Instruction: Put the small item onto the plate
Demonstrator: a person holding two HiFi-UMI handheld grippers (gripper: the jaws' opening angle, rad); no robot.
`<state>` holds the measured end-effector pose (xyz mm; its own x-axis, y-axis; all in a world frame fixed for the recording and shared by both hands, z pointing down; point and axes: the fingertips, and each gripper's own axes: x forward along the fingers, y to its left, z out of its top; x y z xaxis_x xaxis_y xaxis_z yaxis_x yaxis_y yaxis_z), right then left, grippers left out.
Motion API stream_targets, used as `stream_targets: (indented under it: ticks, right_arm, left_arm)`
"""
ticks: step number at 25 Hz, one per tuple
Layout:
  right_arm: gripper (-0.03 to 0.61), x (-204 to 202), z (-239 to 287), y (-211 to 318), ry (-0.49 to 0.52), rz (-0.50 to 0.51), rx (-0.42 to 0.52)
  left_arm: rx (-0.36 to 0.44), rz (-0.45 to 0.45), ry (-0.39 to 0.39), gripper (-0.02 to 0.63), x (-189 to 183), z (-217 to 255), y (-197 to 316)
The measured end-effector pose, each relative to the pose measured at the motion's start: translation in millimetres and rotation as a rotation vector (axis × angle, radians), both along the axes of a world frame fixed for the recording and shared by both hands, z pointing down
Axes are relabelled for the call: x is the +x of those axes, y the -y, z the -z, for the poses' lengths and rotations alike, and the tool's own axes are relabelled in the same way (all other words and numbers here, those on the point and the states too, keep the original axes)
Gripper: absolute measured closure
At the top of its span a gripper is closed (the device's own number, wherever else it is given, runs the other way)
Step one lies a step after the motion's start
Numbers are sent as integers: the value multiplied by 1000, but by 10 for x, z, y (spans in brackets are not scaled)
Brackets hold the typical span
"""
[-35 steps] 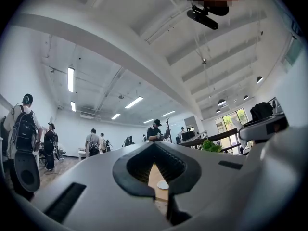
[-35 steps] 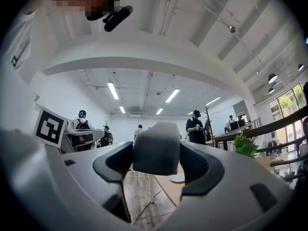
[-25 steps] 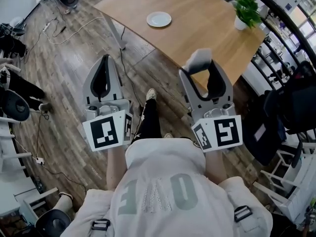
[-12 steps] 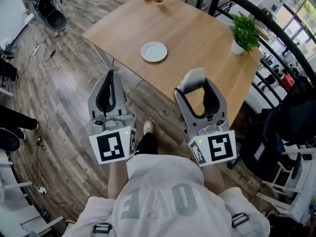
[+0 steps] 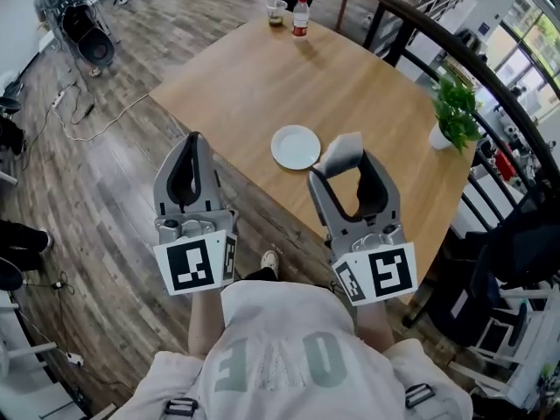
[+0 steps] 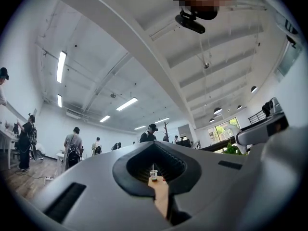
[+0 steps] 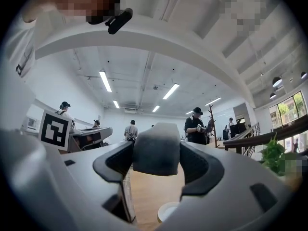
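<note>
The right claw [image 5: 344, 159] is clamped on a small grey foam block [image 5: 343, 149], pinched between the tips of its 2 jaws. In the head view that block sits just right of the round white plate [image 5: 296, 146], which lies bare on the light wooden counter [image 5: 262, 77]. The block is not on the plate. How high it hangs above the counter cannot be told from above.

The right gripper view adds what the head view lacks. The block fills the gap between the dark jaw pads, and the plate's rim shows low beneath it, with the wood of the counter in between. At its left edge stands the marker cube [image 7: 54, 129] of the other claw.

The left claw [image 5: 194, 138] is closed with nothing in it, left of the plate at the counter's near edge. The left gripper view shows its tips meeting over a small opening. Through that opening only a strip of counter and a clear cup with a straw [image 6: 153, 174] can be seen, not the plate.

Only the head view places that cup well beyond the plate at the counter's far edge, beside a bottle with a red cap [image 5: 300, 16]. A green plant in a white pot [image 5: 455, 112] stands right of the plate.
</note>
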<state>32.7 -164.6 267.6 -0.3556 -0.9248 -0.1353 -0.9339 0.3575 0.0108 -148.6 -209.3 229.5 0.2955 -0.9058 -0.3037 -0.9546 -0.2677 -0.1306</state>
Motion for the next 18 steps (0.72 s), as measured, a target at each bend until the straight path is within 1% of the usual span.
stream_targets:
  ticks: [4, 7, 10, 12, 15, 18]
  right_arm:
    - [264, -189, -25, 410, 9, -3, -21]
    - [264, -229, -79, 626, 0, -17, -59]
    - [264, -173, -115, 773, 8, -28, -81]
    - [264, -104, -111, 863, 10, -34, -78]
    - [264, -27, -90, 1002, 1, -30, -75]
    - [264, 31, -78, 1062, -11, -25, -80]
  left_arm:
    - [-20, -17, -8, 604, -132, -32, 501]
    - [-41, -48, -10, 604, -91, -60, 771]
    - [-71, -64, 9, 604, 4, -157, 891]
    - [-80, -60, 8, 604, 52, -200, 971]
    - [-74, -51, 3, 604, 125, -148, 1085]
    - [-59, -55, 11, 604, 220, -67, 1078]
